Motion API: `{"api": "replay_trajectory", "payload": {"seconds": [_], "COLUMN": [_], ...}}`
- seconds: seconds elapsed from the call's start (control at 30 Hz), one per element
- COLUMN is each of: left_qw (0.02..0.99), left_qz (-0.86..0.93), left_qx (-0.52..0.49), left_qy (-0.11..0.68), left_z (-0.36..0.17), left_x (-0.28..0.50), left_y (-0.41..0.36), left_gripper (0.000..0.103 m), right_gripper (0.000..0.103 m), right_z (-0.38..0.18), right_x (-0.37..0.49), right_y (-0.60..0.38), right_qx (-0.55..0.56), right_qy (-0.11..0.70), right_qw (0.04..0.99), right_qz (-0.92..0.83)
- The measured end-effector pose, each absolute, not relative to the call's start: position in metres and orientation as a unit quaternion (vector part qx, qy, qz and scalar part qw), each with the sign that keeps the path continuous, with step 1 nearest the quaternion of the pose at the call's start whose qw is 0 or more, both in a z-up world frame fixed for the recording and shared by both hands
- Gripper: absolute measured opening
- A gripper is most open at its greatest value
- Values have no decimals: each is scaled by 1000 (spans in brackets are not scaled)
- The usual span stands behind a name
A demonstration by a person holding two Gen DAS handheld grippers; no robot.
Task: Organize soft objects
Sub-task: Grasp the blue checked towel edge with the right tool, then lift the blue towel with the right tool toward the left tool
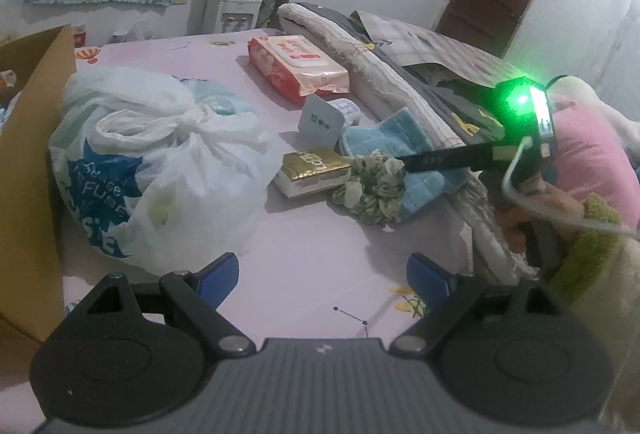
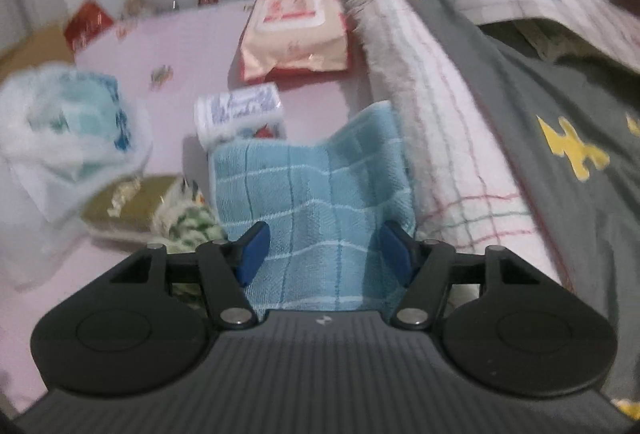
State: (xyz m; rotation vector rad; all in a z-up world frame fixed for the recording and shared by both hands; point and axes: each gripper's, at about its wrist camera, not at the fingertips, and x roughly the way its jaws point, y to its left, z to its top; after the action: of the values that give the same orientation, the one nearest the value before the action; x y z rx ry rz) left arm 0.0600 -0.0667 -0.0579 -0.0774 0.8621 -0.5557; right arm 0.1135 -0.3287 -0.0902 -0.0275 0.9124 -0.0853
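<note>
A blue checked towel [image 2: 312, 202] lies on the pink bed sheet [image 1: 312, 246], rumpled against a rolled blanket. My right gripper [image 2: 324, 254] is open right over the towel, its blue pads on either side of the cloth. In the left wrist view the right gripper [image 1: 408, 164] reaches over a green floral scrunchie [image 1: 372, 190] and the towel [image 1: 388, 142]. My left gripper [image 1: 322, 280] is open and empty above bare sheet. A tied white plastic bag [image 1: 160, 162] of soft things sits at the left.
A cardboard box [image 1: 28, 162] stands at the far left. A gold tissue pack [image 1: 314, 172], a red wipes pack [image 1: 296, 64], a small white pack [image 2: 240, 110] and a grey card [image 1: 322, 120] lie on the bed. Rolled blankets [image 2: 460, 138] run along the right.
</note>
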Motion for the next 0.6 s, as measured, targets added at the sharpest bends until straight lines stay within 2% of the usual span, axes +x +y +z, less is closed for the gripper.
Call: {"api": "replay_trajectory", "payload": {"seconds": [0.07,0.13,0.2,0.23,0.3,0.37,0.47,0.6], "left_qw": [870,869,867,867,867,867,866,867], "left_qz": [-264,-265,-267,-267,-267,-267,-268,-270], "left_qx": [-42,-46,-50,-51,-53,-55,-61,-64], "left_qy": [415,416,417,418,417,417,417,413], "left_z": [-59,-59,-59,-59,-59,-58,-59,-57], "left_x": [61,62,62,62,62,62,63,61], "left_y": [-65,-64,-63,-63,-63,-62,-60,-58], "left_gripper": [92,92,92,92,92,92,92,92], "right_gripper": [81,84,82,78,59,31,16,13], "right_z": [-94,-96,-96,-95,-90,-85,-80,-68], "right_x": [116,117,116,115,112,111,105,93], "right_y": [-319,-312,-308,-310,-313,-322,-339,-361], "right_qx": [-35,-52,-66,-59,-57,-41,7,88], "right_qy": [450,455,455,455,450,445,439,410], "right_qw": [892,888,887,888,889,892,895,904], "right_qz": [-37,-38,-38,-40,-55,-67,-79,-84]}}
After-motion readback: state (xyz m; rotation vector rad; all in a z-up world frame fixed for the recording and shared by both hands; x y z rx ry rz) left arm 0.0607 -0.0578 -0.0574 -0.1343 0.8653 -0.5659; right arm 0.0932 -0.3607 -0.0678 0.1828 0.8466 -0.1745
